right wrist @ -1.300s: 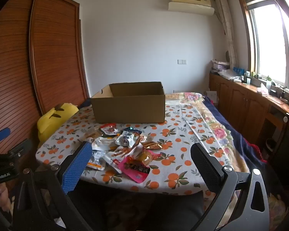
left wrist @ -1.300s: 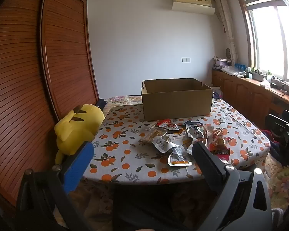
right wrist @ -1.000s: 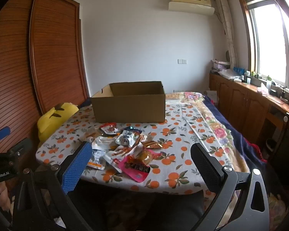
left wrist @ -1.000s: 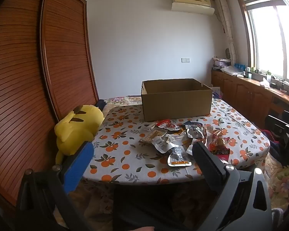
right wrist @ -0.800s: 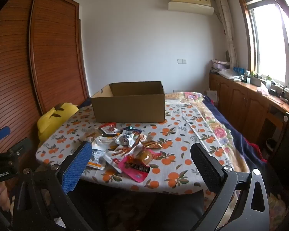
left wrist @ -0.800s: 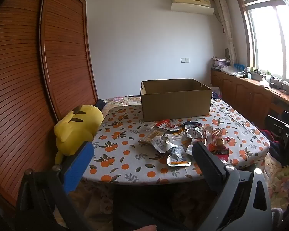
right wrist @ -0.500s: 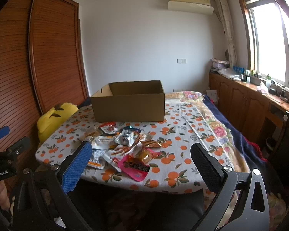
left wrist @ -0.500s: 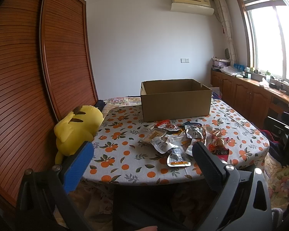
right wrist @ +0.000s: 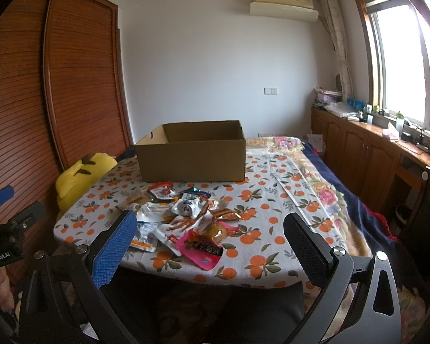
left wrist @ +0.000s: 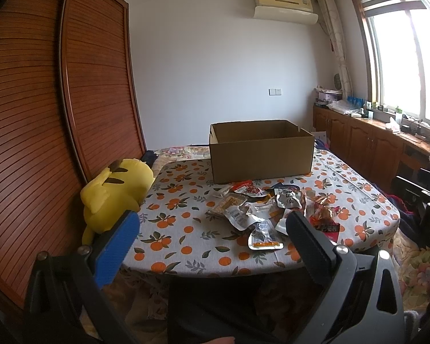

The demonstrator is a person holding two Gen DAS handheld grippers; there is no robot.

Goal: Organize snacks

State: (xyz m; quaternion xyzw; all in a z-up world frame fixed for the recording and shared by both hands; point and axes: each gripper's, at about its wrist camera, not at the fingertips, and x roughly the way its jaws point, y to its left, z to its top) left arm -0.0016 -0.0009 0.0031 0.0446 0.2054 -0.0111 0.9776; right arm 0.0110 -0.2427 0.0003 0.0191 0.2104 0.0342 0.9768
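Fingers of the left gripper are spread wide and hold nothing; those of the right gripper are likewise wide apart and empty. Both grippers are held short of the near edge of the table with the orange-print cloth. A loose pile of foil and plastic snack packets lies on the cloth, with a pink pouch nearest the edge. An open brown cardboard box stands just behind the pile. A yellow plush toy rests beside the table's left side.
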